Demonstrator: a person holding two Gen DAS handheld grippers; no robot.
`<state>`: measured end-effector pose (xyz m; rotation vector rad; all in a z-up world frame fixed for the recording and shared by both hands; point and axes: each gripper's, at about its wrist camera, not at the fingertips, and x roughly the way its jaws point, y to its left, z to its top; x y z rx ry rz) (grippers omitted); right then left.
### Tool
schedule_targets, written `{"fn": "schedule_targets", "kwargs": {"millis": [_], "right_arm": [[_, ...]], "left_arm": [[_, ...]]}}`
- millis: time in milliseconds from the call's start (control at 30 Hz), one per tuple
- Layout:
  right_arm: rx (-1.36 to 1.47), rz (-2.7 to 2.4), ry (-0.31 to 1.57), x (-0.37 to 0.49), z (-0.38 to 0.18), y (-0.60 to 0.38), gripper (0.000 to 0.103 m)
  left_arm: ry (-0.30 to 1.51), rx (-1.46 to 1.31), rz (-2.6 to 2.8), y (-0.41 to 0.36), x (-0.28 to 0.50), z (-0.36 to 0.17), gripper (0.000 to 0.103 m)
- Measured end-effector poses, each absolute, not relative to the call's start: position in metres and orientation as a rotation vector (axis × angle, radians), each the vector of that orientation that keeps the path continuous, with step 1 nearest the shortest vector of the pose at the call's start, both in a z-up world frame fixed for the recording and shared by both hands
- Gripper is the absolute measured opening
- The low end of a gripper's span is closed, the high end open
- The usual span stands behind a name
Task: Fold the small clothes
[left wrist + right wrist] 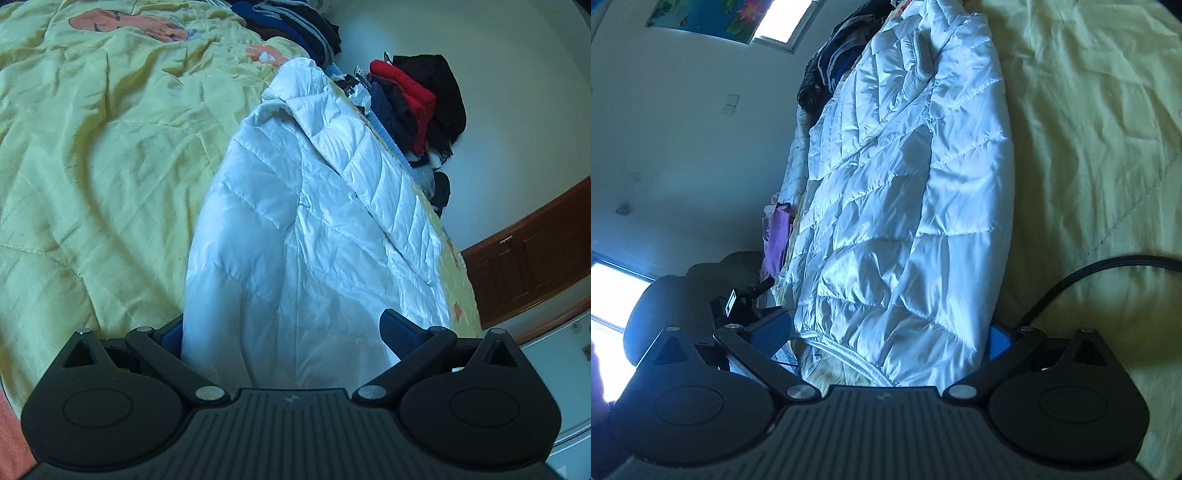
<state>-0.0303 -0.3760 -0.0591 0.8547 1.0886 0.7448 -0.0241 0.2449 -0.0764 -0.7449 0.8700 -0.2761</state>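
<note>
A white quilted puffer jacket (295, 229) lies lengthwise on the yellow-green bedspread (92, 166), near the bed's edge. My left gripper (284, 332) is open, its fingers wide apart on either side of the jacket's near end. The jacket hides most of the left finger, and the right finger (400, 330) lies against the fabric. In the right wrist view the same jacket (905, 192) fills the middle. My right gripper (886, 339) is open too and straddles the jacket's hem, with fabric covering part of its right pad (999, 343).
Piles of dark and red clothes (417, 107) sit at the bed's far edge against the wall. A wooden cabinet (532, 258) stands beyond the bed. A black cable (1089, 273) crosses the bedspread (1089, 129). A dark chair (676, 299) and purple cloth (777, 236) are beside the bed.
</note>
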Motion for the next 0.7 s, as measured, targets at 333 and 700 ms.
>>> {"fn": "schedule_targets", "kwargs": {"millis": [333, 700], "right_arm": [[0.803, 0.706, 1.095, -0.028, -0.061, -0.363, 0.079], [0.863, 0.717, 1.135, -0.038, -0.080, -0.365, 0.053]], "left_arm": [[0.980, -0.402, -0.221, 0.207, -0.026, -0.059, 0.095], [1.040, -0.024, -0.161, 0.167, -0.035, -0.058, 0.077]]}}
